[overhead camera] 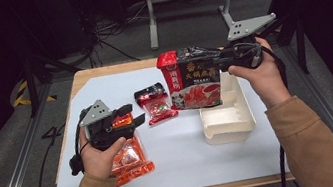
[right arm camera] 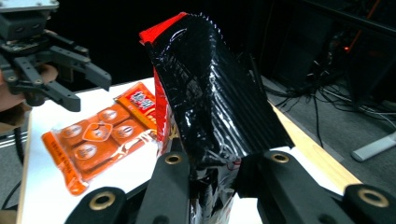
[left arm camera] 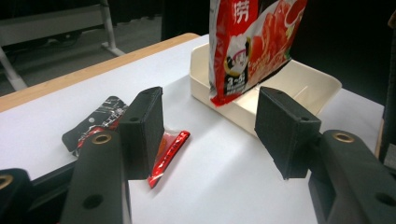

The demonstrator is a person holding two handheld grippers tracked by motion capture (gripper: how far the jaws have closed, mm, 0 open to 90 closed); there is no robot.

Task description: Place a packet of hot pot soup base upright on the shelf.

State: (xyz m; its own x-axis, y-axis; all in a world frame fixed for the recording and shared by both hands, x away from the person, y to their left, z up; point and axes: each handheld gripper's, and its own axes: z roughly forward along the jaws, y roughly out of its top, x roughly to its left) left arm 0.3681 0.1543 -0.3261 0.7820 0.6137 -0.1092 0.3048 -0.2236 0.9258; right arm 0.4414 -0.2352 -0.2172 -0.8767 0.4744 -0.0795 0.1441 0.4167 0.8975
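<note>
Table [overhead camera: 177,173]: white top, wood edge, dark room behind.
Right gripper [overhead camera: 209,59]: clamped on red-black bag [overhead camera: 193,81], held above white tray [overhead camera: 226,114].
Left gripper [overhead camera: 130,118]: jaws wide, empty, over orange packet [overhead camera: 130,162].

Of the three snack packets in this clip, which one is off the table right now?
The large red-and-black bag, clamped by the right hand-held gripper and hanging above the white tray. The small red packet and orange packet lie flat.
</note>
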